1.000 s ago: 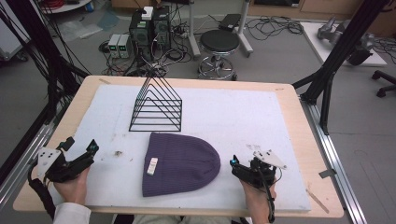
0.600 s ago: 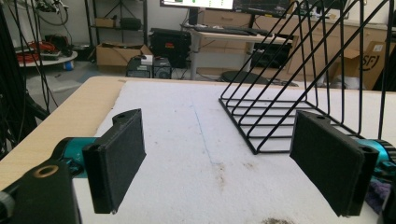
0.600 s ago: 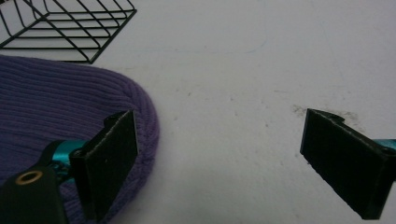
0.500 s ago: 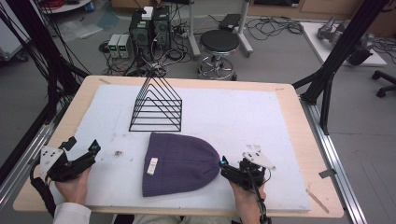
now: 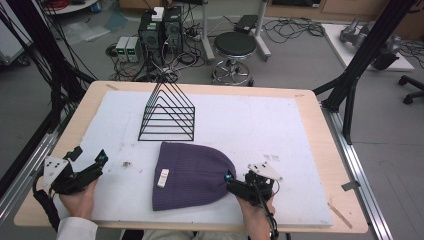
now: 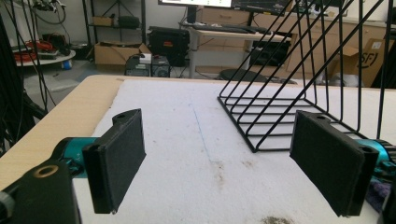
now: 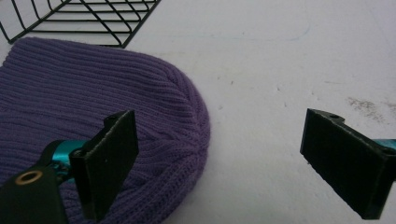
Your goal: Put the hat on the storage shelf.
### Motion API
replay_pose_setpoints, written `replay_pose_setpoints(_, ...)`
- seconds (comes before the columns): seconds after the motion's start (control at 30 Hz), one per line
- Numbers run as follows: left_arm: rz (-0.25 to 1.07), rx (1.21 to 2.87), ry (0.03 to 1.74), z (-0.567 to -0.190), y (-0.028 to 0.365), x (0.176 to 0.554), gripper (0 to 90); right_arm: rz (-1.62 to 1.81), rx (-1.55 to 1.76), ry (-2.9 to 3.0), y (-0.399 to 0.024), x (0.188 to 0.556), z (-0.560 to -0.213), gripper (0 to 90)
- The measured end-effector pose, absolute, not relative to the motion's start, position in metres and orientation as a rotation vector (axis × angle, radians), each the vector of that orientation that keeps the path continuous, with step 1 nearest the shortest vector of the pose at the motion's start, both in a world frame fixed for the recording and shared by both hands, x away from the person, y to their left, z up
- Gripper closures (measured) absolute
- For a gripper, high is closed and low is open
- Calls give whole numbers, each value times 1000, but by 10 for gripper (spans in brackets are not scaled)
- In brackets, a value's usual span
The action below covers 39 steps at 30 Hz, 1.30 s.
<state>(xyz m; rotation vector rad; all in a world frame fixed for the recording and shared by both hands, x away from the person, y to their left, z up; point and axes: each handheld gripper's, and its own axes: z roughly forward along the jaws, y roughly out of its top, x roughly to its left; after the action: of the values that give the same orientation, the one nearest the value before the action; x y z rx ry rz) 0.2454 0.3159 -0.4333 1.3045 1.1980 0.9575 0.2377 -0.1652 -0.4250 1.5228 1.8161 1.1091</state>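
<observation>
Reaching for the purple beanie (image 5: pixel 192 175) seemed under way: right gripper (image 7: pixel 219 158) gaped at its crown, left gripper (image 6: pixel 224 163) gaped idle; closing was needed.

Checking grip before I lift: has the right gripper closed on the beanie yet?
No, the right gripper is wide open, one jaw over the purple beanie, the other over bare foam.

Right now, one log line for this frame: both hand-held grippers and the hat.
left hand-held gripper: open, idle at left | right hand-held gripper: open, at crown edge of purple beanie | beanie: flat on mat, ungrasped
</observation>
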Motion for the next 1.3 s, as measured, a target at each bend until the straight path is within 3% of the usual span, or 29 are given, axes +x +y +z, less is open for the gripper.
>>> replay_pose_setpoints(1.03,940,1301,1200,-434,317,247,198,1001,1610,1962,-133,250,-441,107)
replay_pose_setpoints(1.3,948,1292,1198,-434,317,246,198,1012,1664,1991,-130,252,-446,180)
